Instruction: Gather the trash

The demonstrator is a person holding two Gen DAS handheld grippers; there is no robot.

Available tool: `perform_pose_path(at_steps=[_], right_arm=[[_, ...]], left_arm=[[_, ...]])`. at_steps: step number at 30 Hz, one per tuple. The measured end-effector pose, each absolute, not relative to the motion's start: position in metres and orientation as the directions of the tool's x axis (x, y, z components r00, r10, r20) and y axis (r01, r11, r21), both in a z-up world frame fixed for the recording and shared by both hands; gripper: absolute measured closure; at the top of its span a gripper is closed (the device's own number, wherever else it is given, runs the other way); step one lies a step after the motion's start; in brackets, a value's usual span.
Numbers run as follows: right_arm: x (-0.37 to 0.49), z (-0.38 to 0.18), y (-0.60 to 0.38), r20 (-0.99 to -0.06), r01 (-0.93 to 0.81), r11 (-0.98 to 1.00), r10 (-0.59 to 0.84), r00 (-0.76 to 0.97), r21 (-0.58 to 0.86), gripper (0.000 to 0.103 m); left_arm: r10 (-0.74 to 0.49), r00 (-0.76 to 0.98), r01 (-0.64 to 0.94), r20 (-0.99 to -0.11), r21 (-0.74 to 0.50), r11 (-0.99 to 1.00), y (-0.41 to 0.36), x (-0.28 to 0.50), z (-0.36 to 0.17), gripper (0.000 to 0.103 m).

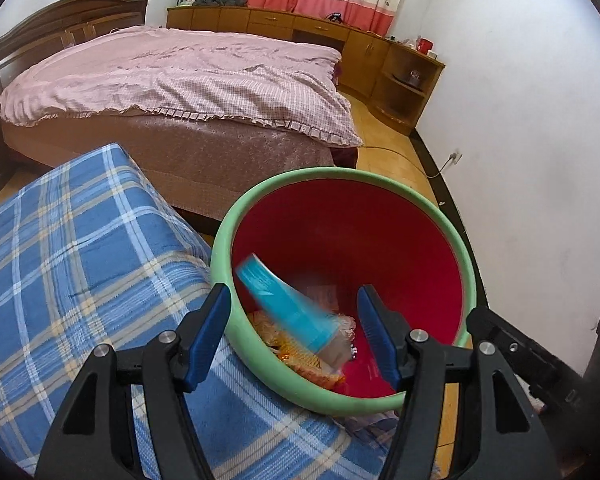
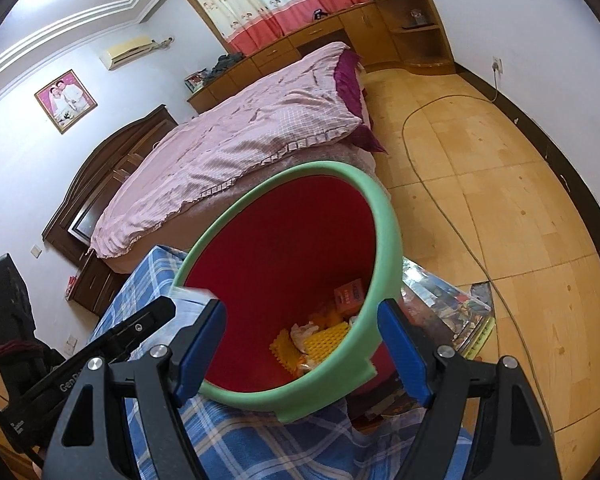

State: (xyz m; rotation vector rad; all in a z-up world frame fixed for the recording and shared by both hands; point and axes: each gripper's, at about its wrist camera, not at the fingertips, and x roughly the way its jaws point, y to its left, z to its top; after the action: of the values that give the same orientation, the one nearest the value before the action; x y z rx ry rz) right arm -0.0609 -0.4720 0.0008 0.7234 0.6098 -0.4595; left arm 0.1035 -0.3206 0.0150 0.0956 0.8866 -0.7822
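Note:
A red trash bin with a green rim (image 1: 260, 200) stands beside a surface covered in blue plaid cloth (image 1: 80, 260). My left gripper (image 1: 292, 336) is open above the bin's mouth. A blue packet (image 1: 284, 304), motion-blurred, is between its fingers in mid-air over the trash inside, with no finger touching it. Yellow and orange wrappers (image 1: 300, 356) lie at the bin's bottom. In the right wrist view the bin (image 2: 384, 208) holds an orange box (image 2: 350, 296) and yellow waffle-textured trash (image 2: 324, 344). My right gripper (image 2: 300, 348) is open and empty over the bin's near rim.
A bed with a pink quilt (image 1: 180, 76) stands behind the bin. Wooden cabinets (image 1: 300, 28) line the far wall. A cable (image 2: 440, 184) runs across the wooden floor. A stack of printed items (image 2: 448, 312) sits to the right of the bin.

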Motion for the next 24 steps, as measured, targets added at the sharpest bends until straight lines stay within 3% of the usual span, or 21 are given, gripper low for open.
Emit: perform_pose_path(at_steps=[13,24], right_arm=[[-0.061,0.008,-0.457,-0.642,0.552,0.690,-0.163,0.749,0.469,0.023],[-0.059,0.025,-0.410,-0.626,0.486,0.753,-0.128,0.769,0.443,0.014]], left_arm=[[-0.520,0.426,0.560,-0.740,-0.236,0.794,-0.276,0.105,0.024,0.038],[-0.414,0.526,0.444,-0.742,-0.176,0.879,-0.204,0.087,0.040,0.038]])
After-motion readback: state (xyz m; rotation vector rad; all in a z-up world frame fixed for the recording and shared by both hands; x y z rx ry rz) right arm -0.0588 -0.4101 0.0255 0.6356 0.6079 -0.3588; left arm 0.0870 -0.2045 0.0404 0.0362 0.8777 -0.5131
